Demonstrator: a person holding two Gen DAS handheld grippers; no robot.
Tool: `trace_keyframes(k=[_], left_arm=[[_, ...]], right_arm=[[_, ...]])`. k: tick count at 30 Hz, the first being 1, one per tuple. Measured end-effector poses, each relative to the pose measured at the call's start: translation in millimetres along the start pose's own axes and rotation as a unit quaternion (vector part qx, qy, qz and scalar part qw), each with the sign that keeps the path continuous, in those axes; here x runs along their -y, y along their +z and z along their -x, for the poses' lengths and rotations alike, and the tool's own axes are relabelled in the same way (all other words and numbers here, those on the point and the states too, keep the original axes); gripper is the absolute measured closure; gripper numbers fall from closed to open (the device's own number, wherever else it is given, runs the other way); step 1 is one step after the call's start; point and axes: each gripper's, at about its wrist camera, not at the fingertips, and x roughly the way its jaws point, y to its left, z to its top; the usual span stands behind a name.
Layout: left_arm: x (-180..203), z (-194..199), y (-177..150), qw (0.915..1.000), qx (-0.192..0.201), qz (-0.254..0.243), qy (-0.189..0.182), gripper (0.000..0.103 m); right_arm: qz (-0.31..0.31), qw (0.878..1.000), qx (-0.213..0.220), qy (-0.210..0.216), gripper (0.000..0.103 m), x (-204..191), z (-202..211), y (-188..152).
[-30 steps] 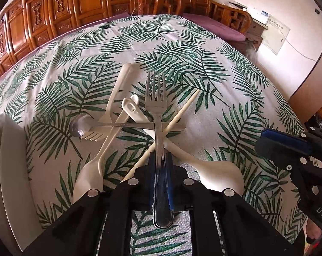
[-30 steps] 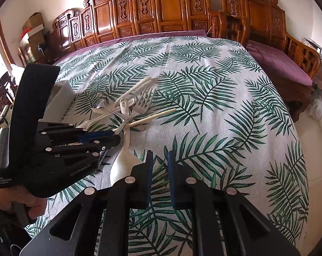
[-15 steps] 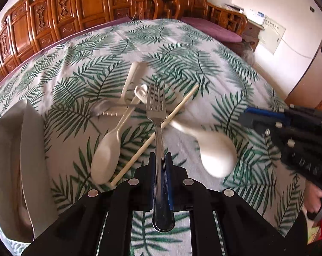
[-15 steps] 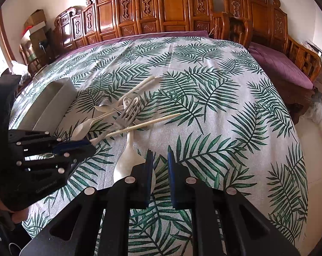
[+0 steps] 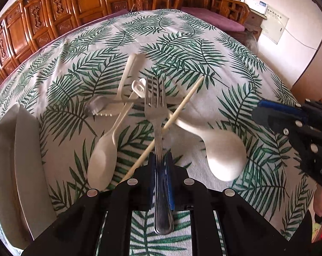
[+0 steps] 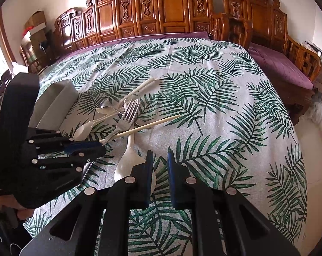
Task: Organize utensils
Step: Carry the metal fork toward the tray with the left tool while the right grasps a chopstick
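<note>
We grip the metal fork (image 5: 155, 115) by its handle in the left hand-held gripper (image 5: 161, 160), above the pile ahead. The right hand-held gripper (image 6: 159, 160) hangs nearly closed on nothing. The spoons (image 5: 103, 160), chopstick (image 5: 182, 104) and others await the tray (image 5: 22, 170) to our left.

Shiny polished metal fork (image 5: 155, 106); matt cream plastic spoons (image 5: 223, 149); pale smooth wooden chopstick (image 5: 178, 115); woven leaf-print cloth (image 5: 182, 49) on the table; glossy carved wooden chairs (image 6: 167, 6), upper frame.
</note>
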Motion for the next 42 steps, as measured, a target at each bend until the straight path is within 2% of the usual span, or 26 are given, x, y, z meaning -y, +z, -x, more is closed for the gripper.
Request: trace_keyframes(k=[5, 12, 27, 39, 42], left_arm=[[0.7, -8.7, 7.0, 1.0000, -0.005, 0.002, 0.001, 0.093], [3.2, -5.6, 4.2, 0.9999, 0.013, -0.003, 0.006, 0.096], [-11.8, 53.1, -7.9, 0.9969, 0.075, 0.010, -0.020, 0.096], [-50.1, 93.1, -26.4, 0.9942, 0.104, 0.025, -0.011, 0.096], [-61.3, 102.9, -29.0, 0.9931, 0.112, 0.031, -0.010, 0.096]], right_arm=[[0.000, 1.000, -0.001, 0.000, 0.087, 1.1, -0.4, -0.3], [0.002, 1.000, -0.003, -0.002, 0.087, 0.2, -2.7, -2.6], [0.011, 1.000, -0.012, -0.006, 0.088, -17.8, -16.4, -2.7], [-0.016, 0.999, -0.023, 0.035, 0.087, -61.5, -49.8, 19.9], [-0.040, 0.998, -0.025, 0.038, 0.060, -63.9, -61.0, 24.7]])
